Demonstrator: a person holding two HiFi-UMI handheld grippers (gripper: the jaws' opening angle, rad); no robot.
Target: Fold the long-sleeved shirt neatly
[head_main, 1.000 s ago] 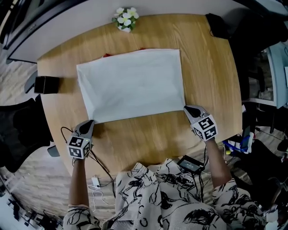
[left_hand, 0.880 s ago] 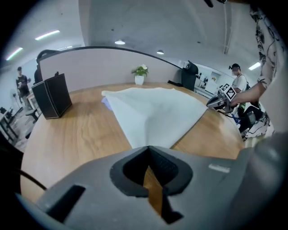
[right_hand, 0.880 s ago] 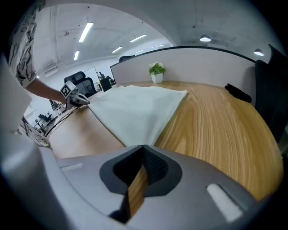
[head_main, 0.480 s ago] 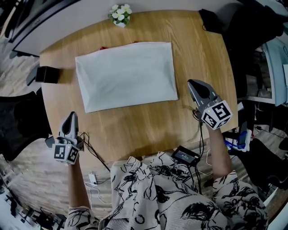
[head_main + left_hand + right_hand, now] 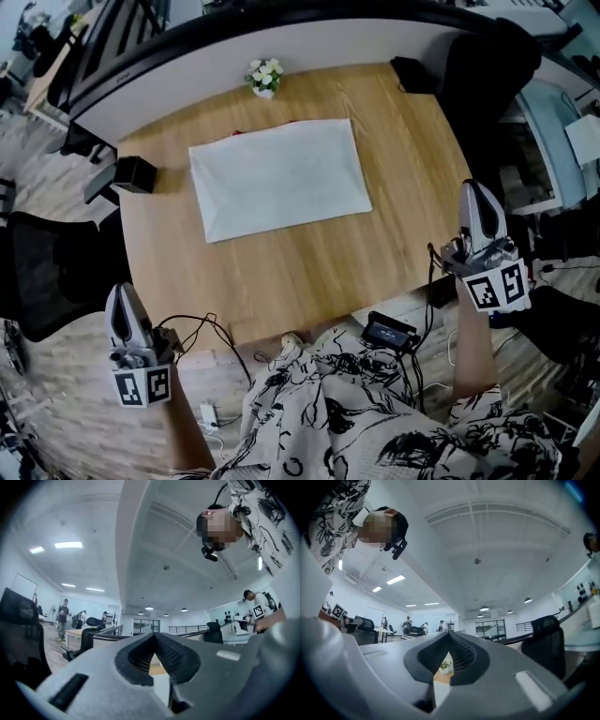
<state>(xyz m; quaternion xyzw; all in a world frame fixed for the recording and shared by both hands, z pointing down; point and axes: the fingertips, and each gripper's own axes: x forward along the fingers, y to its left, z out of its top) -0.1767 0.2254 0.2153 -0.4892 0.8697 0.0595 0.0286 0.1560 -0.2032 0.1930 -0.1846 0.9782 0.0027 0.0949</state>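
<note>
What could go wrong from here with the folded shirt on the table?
Loose cables loop at the table's near edge beside the left gripper; a swing could snag them. The flower pot stands close to the shirt's far edge; pushing the shirt might tip it.

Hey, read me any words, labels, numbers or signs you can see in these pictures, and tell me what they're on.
No readable text anywhere.
The left hand-held gripper and right hand-held gripper: only black-and-white square marker patterns, no letters.
The black box with cables: any print too small to read.
</note>
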